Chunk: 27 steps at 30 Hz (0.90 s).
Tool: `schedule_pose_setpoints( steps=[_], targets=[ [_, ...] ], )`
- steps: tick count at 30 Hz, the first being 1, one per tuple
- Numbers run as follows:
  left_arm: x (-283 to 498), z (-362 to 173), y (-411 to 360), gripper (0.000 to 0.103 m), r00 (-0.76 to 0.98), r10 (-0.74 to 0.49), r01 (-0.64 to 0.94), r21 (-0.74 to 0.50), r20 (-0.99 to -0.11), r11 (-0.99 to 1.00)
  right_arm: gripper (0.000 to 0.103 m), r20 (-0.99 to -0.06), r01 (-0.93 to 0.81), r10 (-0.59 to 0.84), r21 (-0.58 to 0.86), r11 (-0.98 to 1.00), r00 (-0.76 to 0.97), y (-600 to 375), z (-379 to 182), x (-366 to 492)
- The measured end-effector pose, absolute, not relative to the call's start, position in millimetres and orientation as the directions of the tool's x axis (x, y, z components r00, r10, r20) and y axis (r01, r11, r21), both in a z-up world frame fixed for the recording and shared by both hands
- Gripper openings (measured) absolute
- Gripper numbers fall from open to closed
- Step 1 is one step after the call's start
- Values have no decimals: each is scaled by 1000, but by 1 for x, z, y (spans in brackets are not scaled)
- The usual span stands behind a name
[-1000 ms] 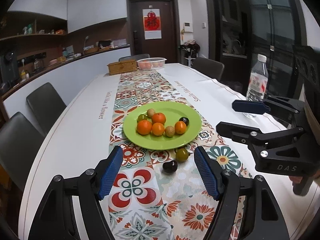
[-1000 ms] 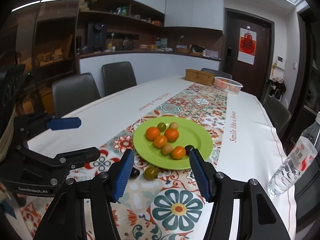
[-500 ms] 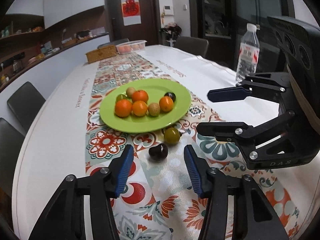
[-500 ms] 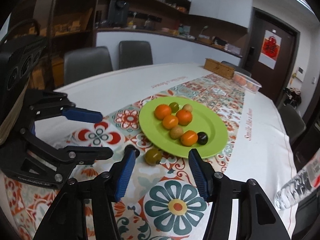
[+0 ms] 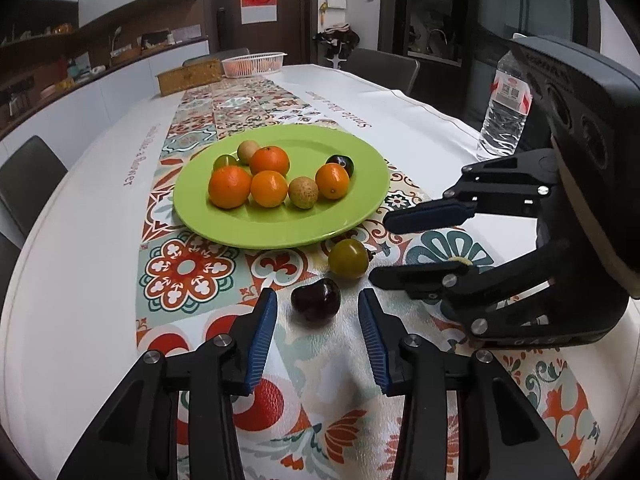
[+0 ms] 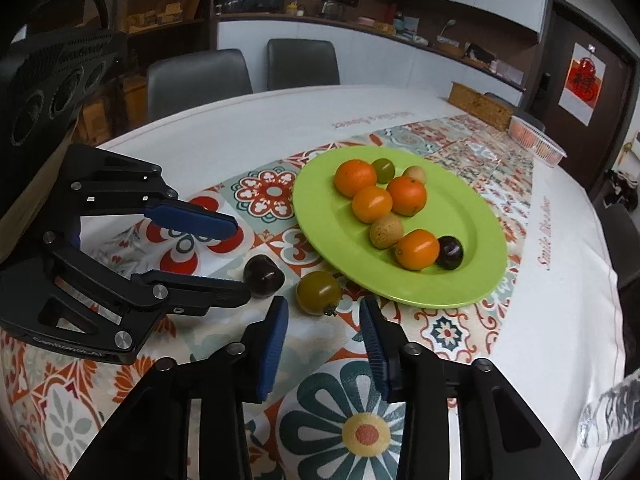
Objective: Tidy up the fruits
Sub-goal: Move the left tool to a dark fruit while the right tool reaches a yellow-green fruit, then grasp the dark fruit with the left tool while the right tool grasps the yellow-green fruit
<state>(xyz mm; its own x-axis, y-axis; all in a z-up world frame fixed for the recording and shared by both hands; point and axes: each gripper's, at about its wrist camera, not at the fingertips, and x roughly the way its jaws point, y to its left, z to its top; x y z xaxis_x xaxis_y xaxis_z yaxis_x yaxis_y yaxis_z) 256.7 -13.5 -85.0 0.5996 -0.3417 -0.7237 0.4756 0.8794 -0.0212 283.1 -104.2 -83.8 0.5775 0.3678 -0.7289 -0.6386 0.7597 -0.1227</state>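
Left wrist: two fruits lie off the plate (image 5: 360, 184).
Left gripper (image 5: 316, 304) gapes at the plum (image 5: 315, 300); right gripper (image 6: 324, 314) gapes at the tomato (image 6: 319, 293).

A water bottle (image 5: 505, 108), a wicker box (image 5: 189, 76) and a white basket (image 5: 254, 64) stand on the patterned tablecloth (image 5: 192, 276)

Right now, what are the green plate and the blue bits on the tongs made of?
The green plate looks like smooth plastic or melamine: even colour, soft glossy sheen, though glazed ceramic is possible. The blue pads on the left tongs look like ribbed rubber: matte, with fine grooves across them.
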Motion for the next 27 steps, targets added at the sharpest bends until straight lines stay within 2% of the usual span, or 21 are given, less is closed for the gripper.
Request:
schedule_pose_setpoints(
  steps=[9,20,24,27],
  targets=[
    [269,-92,-16,37,568,-349,480,-44,-745,876,35,-752,-649,371,-99,754,545,-103,-92,295],
    [273,-91,-11,24,557,-365,460,-89,-746,884,34,-766,-656,380,-72,751,518,-96,-99,305],
    [274,-92,-10,24,551,-373,451,-109,-747,886,34,-769,-655,384,-59,754,511,-94,-101,307],
    [274,-93,-10,24,553,-370,448,-108,-747,887,30,-771,-651,385,-51,757,508,-93,-102,308]
  ],
)
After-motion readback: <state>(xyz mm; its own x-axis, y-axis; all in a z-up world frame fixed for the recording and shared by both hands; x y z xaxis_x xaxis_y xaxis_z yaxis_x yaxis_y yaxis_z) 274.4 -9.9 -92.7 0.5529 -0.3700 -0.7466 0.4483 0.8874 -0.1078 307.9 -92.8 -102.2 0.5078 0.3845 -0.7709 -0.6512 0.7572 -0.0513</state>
